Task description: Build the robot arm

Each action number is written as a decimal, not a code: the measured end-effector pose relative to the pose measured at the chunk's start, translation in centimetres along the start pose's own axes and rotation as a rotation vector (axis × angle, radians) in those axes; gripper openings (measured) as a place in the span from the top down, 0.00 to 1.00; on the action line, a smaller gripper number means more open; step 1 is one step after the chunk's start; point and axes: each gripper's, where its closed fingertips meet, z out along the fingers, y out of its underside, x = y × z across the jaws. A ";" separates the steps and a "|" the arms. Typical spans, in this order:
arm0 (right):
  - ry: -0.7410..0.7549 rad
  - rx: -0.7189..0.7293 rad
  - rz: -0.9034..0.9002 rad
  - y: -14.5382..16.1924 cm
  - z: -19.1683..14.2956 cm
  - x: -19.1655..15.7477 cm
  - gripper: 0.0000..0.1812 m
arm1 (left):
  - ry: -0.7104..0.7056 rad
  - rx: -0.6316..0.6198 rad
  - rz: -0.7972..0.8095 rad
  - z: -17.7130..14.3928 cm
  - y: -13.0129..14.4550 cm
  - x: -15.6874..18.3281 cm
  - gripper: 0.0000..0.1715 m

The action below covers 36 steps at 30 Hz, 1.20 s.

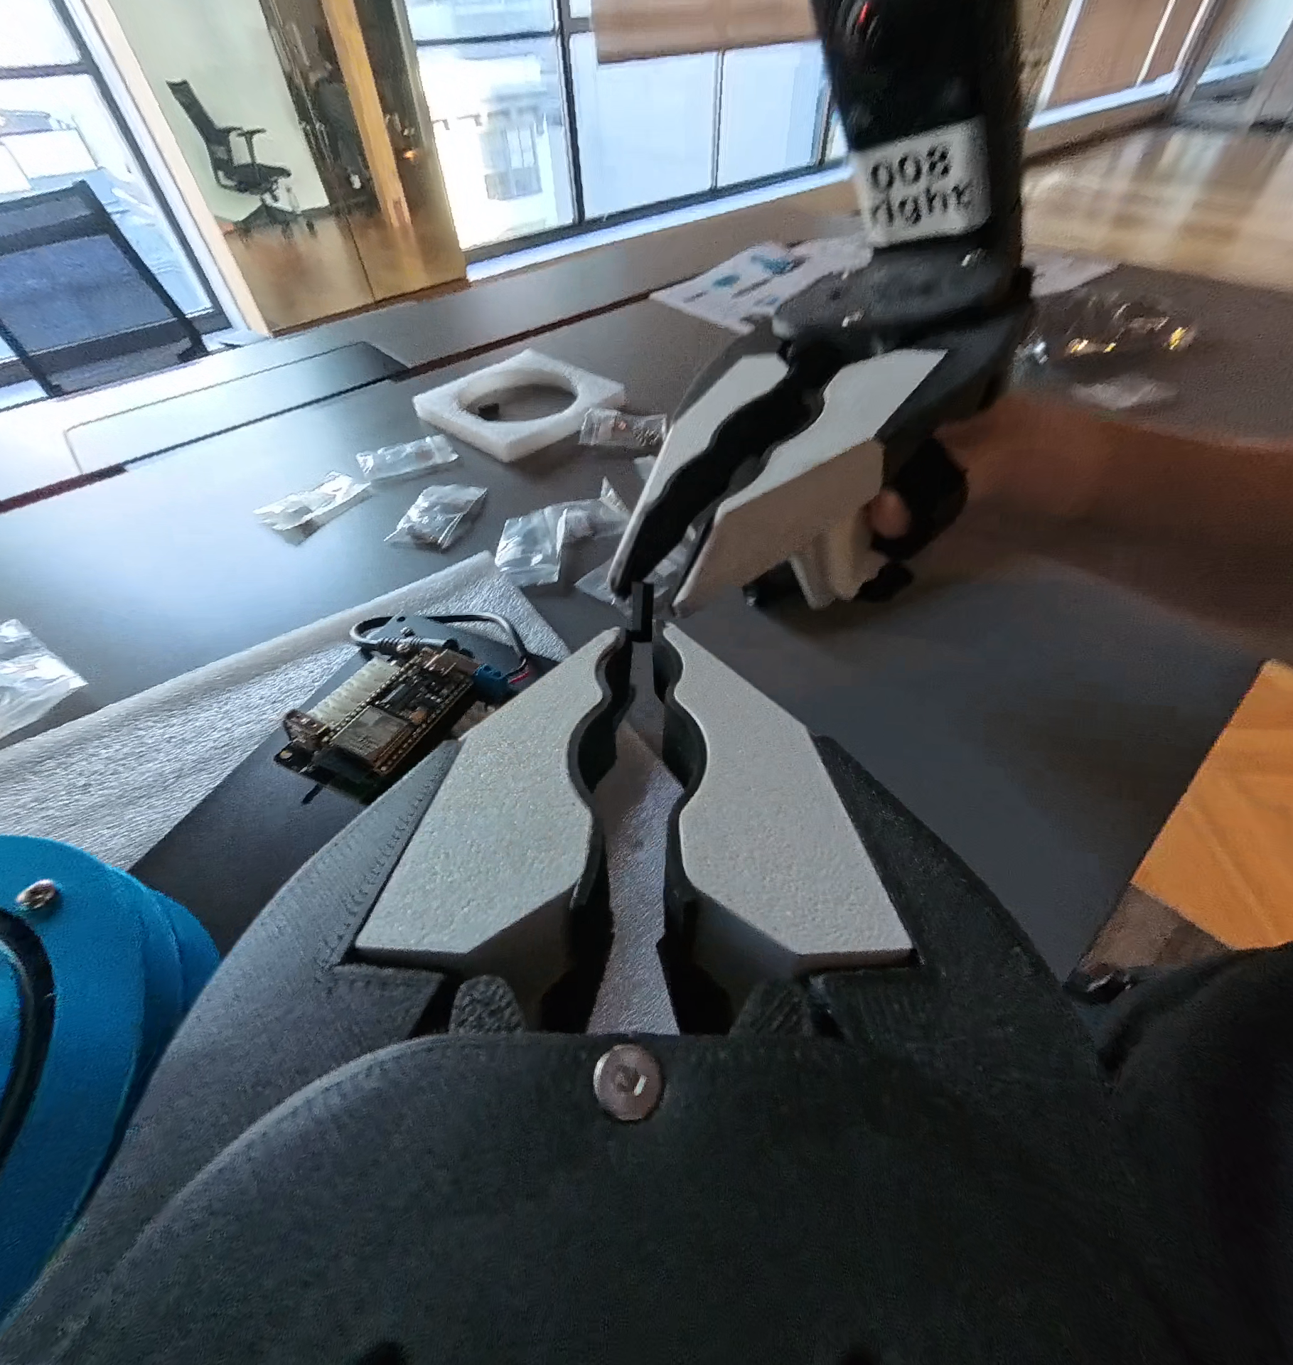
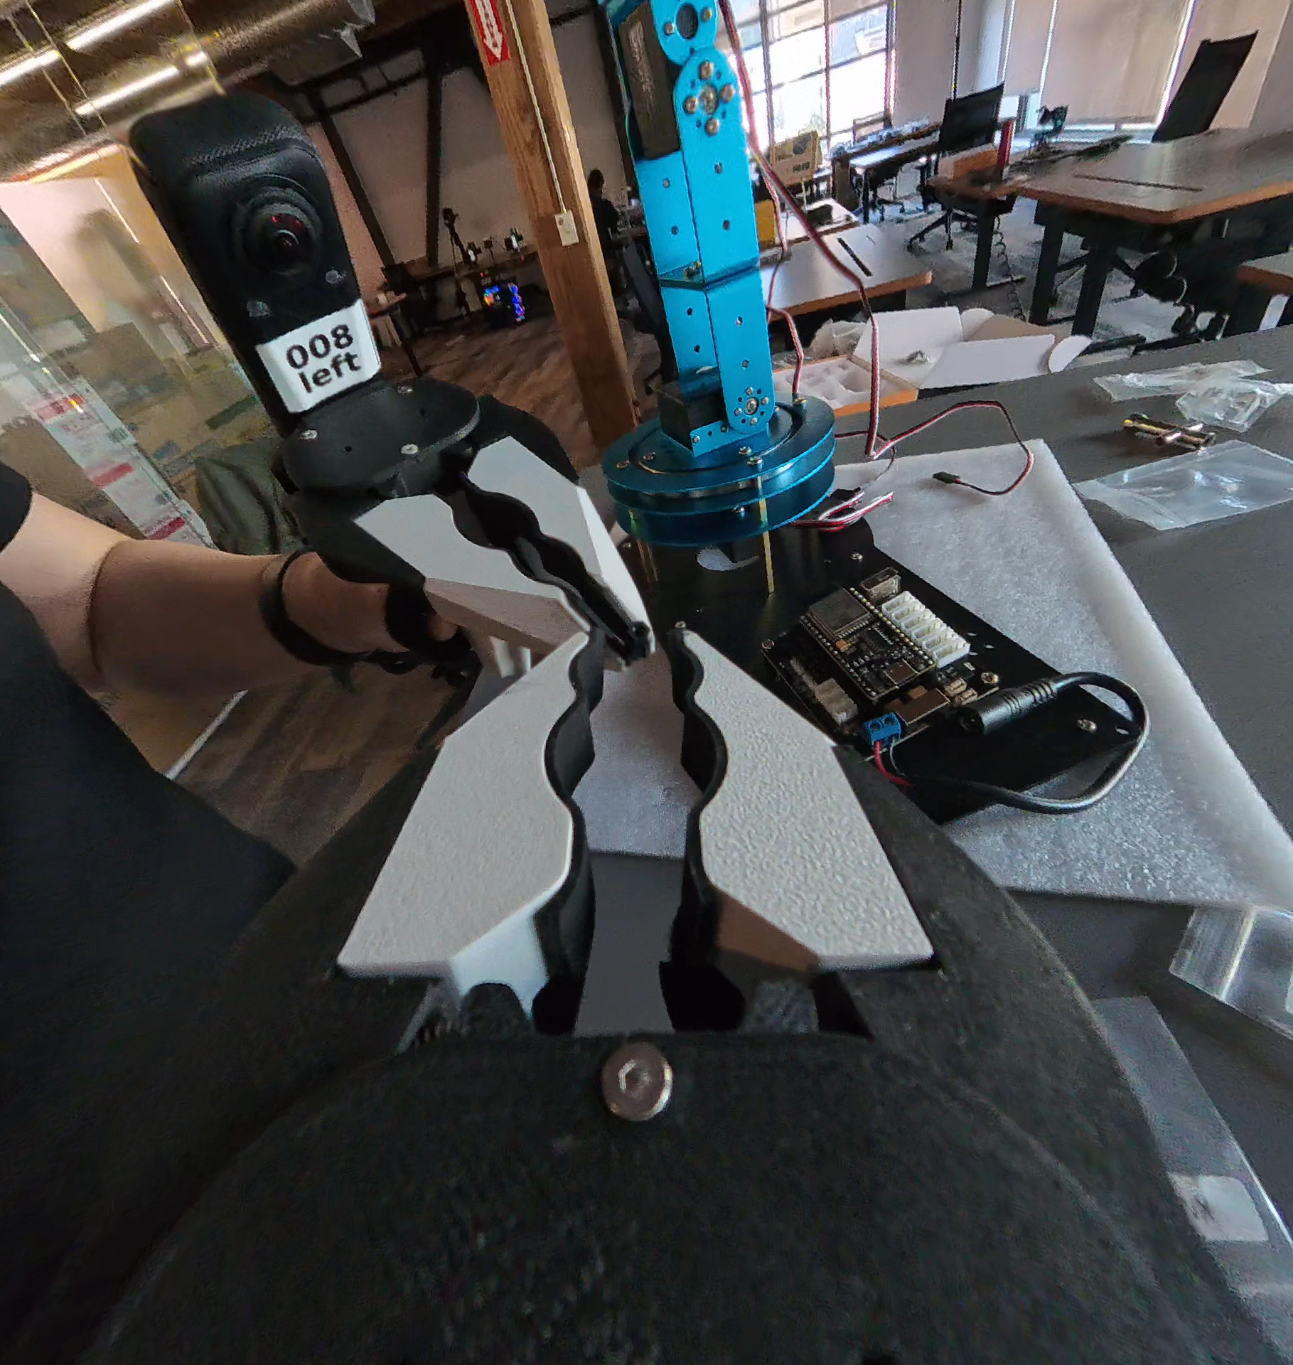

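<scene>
We see a dark table [image 2: 1219, 606] bearing a white foam sheet [image 2: 1034, 561]. On the sheet a black plate [image 2: 1057, 746] carries a blue arm [image 2: 710, 244] at its far end and a circuit board [image 2: 872, 650] nearer. Clear bags [image 1: 436, 513] lie scattered beyond. The left gripper [image 1: 642, 644] pinches a small black part [image 1: 642, 617] in nearly closed fingers. The right gripper [image 2: 632, 639] stands slightly apart at its tips, meeting that part; whether it grips, we cannot tell.
</scene>
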 end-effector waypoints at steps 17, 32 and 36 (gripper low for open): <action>-0.074 0.085 0.090 -0.8 -0.2 -0.4 0.98 | 0.012 0.052 -0.009 0.0 -0.9 0.2 0.98; 0.345 -0.156 -0.062 3.7 0.9 5.6 0.98 | -0.186 -0.412 0.244 -1.2 -0.2 -5.7 0.62; 0.361 -0.185 -0.054 4.3 0.8 5.7 0.98 | -0.192 -0.553 0.174 -0.8 1.8 -6.7 0.59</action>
